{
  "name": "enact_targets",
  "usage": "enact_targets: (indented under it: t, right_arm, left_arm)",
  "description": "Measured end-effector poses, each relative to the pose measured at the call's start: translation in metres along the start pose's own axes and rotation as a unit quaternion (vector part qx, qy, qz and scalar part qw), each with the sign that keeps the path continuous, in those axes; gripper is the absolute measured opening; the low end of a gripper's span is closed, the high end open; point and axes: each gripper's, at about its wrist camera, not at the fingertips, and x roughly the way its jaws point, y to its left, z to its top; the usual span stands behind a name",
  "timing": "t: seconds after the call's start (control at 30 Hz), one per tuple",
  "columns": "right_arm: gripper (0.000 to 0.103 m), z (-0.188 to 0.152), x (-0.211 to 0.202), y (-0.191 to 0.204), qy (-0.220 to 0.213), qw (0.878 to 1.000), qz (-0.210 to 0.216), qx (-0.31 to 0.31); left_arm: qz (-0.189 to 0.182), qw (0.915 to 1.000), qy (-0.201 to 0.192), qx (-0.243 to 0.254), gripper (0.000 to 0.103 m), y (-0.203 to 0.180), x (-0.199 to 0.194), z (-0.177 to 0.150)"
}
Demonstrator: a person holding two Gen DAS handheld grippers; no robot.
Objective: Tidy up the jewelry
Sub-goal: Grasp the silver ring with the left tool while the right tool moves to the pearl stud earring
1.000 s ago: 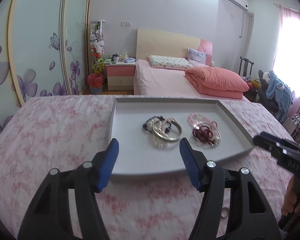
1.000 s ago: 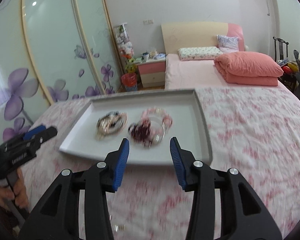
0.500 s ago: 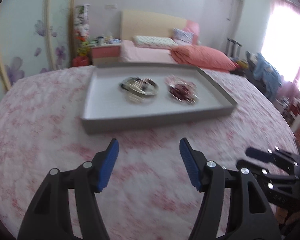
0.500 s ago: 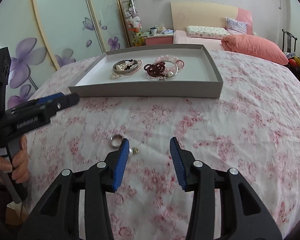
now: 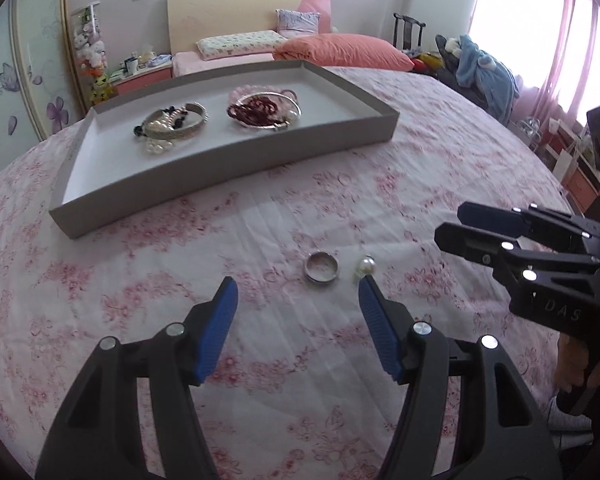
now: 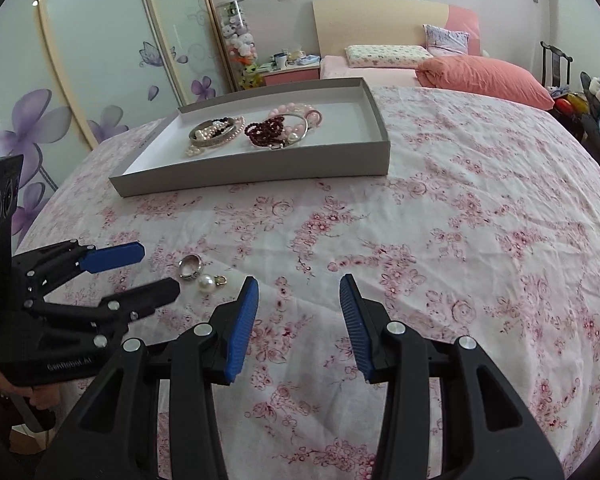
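Note:
A grey tray (image 5: 220, 168) (image 6: 260, 172) lies on the floral cloth and holds bracelets: a silver bangle with pearls (image 5: 172, 124) (image 6: 212, 134) and dark red beads with a pink strand (image 5: 264, 110) (image 6: 278, 128). A silver ring (image 5: 321, 267) (image 6: 191, 267) and a pearl earring (image 5: 367, 265) (image 6: 207, 283) lie on the cloth before the tray. My left gripper (image 5: 294, 300) (image 6: 158, 272) is open, just short of the ring and pearl. My right gripper (image 6: 296, 300) (image 5: 448, 224) is open and empty, to the right of them.
The pink floral cloth (image 6: 460, 240) covers the round table. Behind it stand a bed with an orange quilt (image 5: 340, 50), a nightstand (image 6: 292, 74), sliding doors with purple flowers (image 6: 60, 100) and a chair with clothes (image 5: 480, 68).
Both grippers have drawn back from the tray and dropped low over the cloth. The ring and pearl have come into view in front of the left gripper.

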Motion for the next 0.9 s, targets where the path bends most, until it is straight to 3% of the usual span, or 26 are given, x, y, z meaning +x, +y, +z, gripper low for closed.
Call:
enact_targets:
  t: [0.27,0.5,0.73,0.9]
  right_arm:
    - [0.044,-0.003,0.004,-0.004,0.008,1.0,-0.007,0.005]
    - [0.044,-0.004,0.005,-0.007,0.011,1.0,-0.01,0.008]
    - [0.044,-0.004,0.005,-0.004,0.012,1.0,-0.008,0.005]
    - [0.044,-0.003,0.006,-0.004,0.013,1.0,-0.006,0.004]
  left_arm:
    - [0.022,0.9997,0.007,0.008,0.053,-0.011,0.016,0.009]
    - [0.042,0.9991,0.002,0.007,0.032,-0.007,0.016,0.009]
    - [0.045,0.999,0.001,0.006,0.029,-0.006,0.016,0.012]
    - [0.045,0.9989,0.0,0.011,0.037,-0.009,0.018,0.013]
